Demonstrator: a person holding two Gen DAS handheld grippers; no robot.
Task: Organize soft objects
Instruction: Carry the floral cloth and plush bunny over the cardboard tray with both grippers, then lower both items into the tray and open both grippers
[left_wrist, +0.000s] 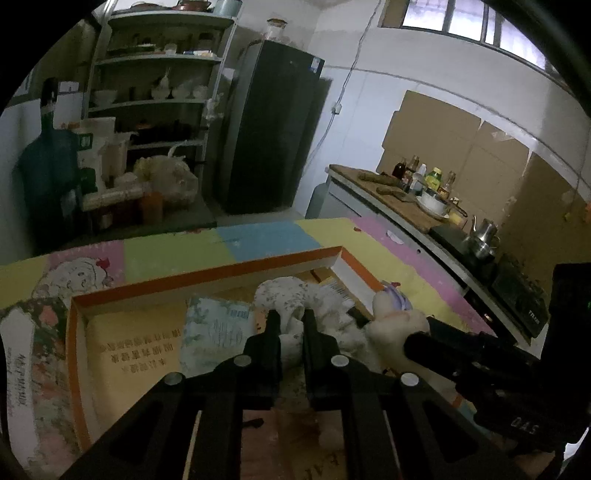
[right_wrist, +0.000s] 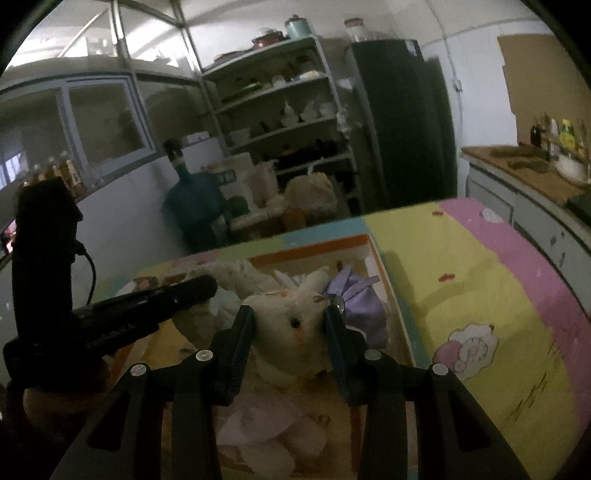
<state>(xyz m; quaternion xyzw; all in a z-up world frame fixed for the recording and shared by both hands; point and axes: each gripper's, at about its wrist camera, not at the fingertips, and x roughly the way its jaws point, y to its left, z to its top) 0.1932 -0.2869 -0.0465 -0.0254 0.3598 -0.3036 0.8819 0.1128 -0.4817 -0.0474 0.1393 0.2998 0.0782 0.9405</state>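
Risk of snagging, judged from here: right gripper (right_wrist: 290, 321) clamped on a cream plush rabbit with a lilac satin bow (right_wrist: 295, 325) just above the shallow orange-rimmed cardboard box (left_wrist: 207, 273), left gripper (left_wrist: 290, 325) clenched on a white floral soft cloth (left_wrist: 286, 295) inside it. Close together, so liable to collide or drag a toy over the rim. Also inside: pale printed packet (left_wrist: 216, 332).

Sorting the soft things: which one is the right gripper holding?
The cream plush rabbit, pinched between the right gripper fingers; the left gripper grips the white flowered cloth instead.
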